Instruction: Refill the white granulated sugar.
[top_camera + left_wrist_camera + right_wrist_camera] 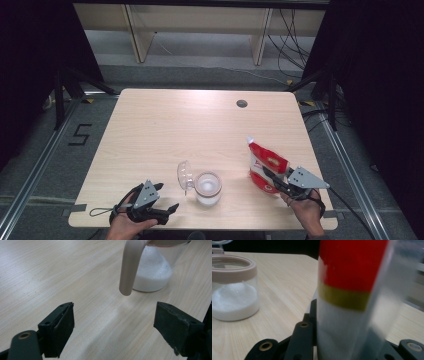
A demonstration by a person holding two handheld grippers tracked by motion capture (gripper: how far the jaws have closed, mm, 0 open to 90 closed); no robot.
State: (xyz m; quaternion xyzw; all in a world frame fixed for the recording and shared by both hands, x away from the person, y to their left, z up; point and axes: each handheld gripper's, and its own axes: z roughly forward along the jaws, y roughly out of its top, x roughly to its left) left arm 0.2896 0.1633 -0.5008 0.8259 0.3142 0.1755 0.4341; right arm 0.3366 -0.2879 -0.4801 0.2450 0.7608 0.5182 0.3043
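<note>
At lower right of the high view, the right tongs (271, 176) are pinching a red-and-white pouch (266, 165), apparently above the counter (165, 125); left tongs (166, 197) are resting spread near the open jar (207, 188).

A black "5" is marked on the floor (80, 135) left of the table.
</note>
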